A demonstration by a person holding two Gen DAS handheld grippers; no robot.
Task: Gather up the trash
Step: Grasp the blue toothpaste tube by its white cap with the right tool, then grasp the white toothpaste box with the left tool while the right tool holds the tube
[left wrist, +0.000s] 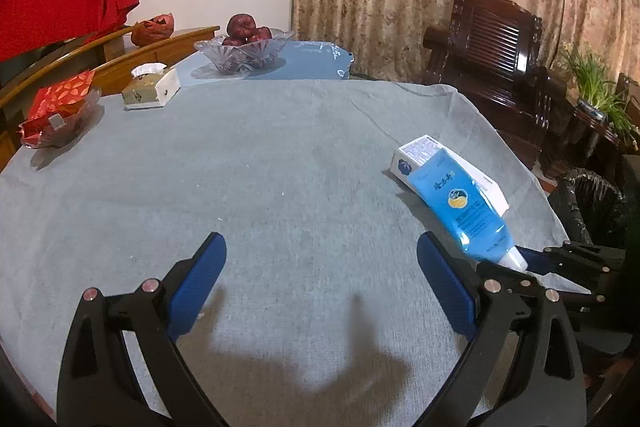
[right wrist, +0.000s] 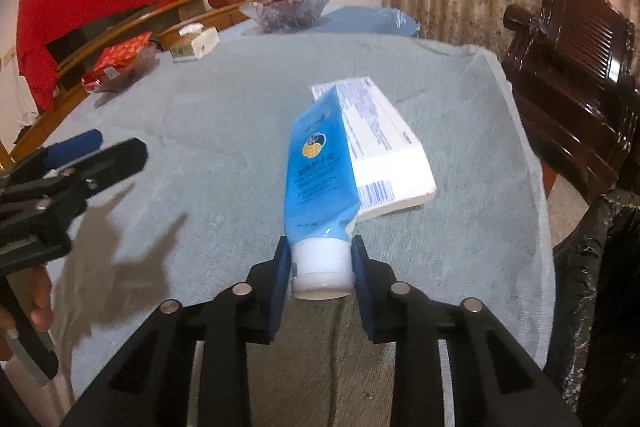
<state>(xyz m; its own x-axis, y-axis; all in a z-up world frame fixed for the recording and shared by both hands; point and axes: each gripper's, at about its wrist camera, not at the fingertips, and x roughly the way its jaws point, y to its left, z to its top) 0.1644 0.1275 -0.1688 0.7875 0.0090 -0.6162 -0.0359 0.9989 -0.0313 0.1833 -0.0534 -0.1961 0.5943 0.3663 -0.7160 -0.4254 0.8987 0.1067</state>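
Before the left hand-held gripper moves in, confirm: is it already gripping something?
No: the left hand-held gripper is open, with only the grey cloth-covered table between its blue fingers.

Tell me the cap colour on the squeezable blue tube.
White cap, clearest in the right wrist view.
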